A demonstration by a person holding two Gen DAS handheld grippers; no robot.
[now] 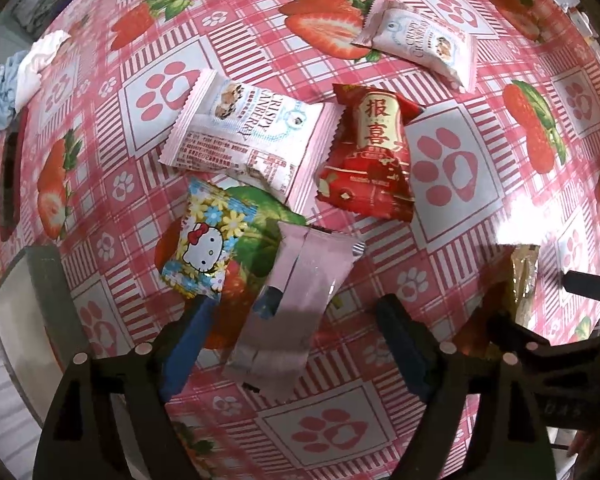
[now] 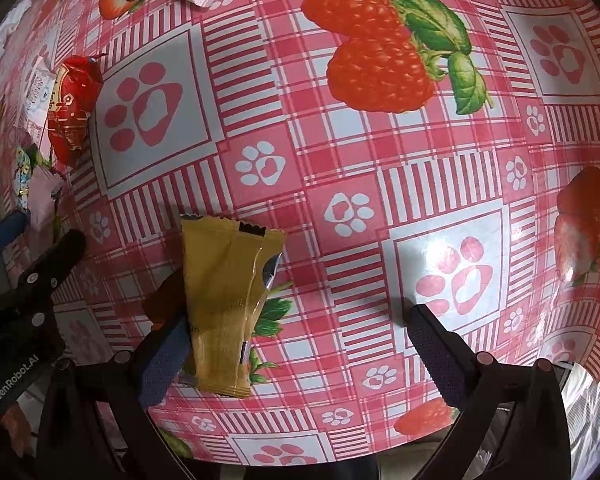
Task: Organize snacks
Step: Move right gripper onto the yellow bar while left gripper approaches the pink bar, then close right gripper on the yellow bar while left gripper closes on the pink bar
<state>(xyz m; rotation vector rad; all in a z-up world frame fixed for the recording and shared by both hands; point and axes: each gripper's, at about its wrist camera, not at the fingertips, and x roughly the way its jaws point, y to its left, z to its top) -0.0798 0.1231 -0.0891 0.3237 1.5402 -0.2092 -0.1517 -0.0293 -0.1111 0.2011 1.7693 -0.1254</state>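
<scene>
My left gripper (image 1: 294, 344) points straight down at the strawberry-print tablecloth (image 1: 452, 208). A pale pink snack packet (image 1: 300, 292) lies flat between its blue pads, and neither pad presses on it. My right gripper (image 2: 300, 356) stands wide open over the cloth. A yellow packet (image 2: 224, 304) rests beside its left finger (image 2: 164, 360), well apart from the right one. The same yellow packet (image 1: 524, 276) shows at the right edge of the left wrist view.
A Hello Kitty packet (image 1: 208, 248), a white Crispy Cranberry packet (image 1: 248, 132) and a red packet (image 1: 368, 156) lie just beyond the pink one. A second cranberry packet (image 1: 420, 40) sits farther back. Crumpled cloth (image 1: 20, 76) lies at the table's left edge.
</scene>
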